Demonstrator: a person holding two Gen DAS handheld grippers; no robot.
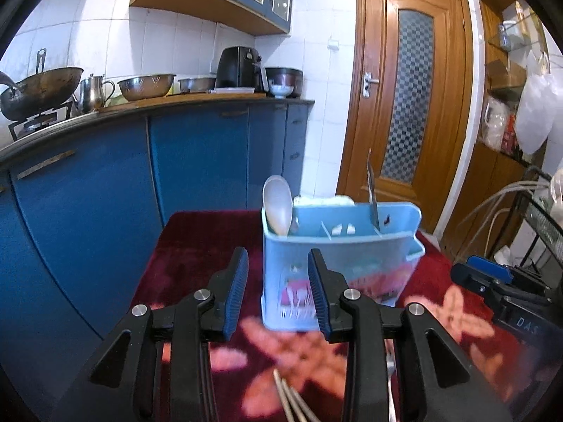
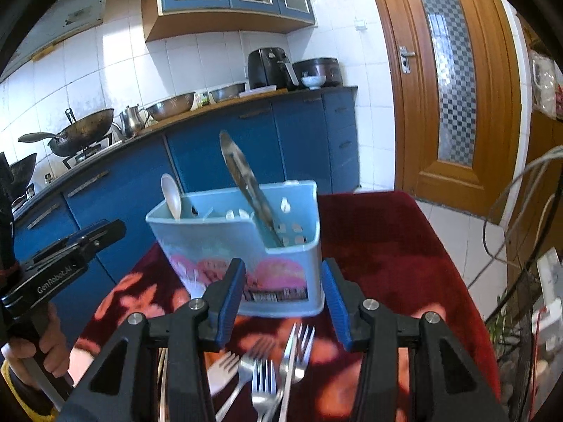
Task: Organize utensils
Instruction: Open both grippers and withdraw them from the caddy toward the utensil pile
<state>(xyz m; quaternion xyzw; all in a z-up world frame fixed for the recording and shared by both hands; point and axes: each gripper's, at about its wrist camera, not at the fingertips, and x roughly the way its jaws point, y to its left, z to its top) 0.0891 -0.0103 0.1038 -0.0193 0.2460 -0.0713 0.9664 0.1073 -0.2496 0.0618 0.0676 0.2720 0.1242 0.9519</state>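
A light blue plastic utensil holder [image 1: 337,267] [image 2: 242,246] stands on a red floral cloth. A white spoon [image 1: 278,209] [image 2: 171,197] stands in its left compartment and a knife [image 1: 372,193] [image 2: 250,183] leans in its right one. My left gripper [image 1: 278,295] is open and empty, just in front of the holder. My right gripper [image 2: 283,299] is open and empty above several metal forks [image 2: 264,376] lying on the cloth. Wooden chopsticks [image 1: 292,401] lie under the left gripper.
The cloth-covered table [image 2: 387,246] is small, with its edges close around the holder. Blue kitchen cabinets [image 1: 105,211] and a counter with pans stand behind. A wooden door [image 1: 404,98] is at the right, and a wire rack [image 1: 535,218] stands by the table's right side.
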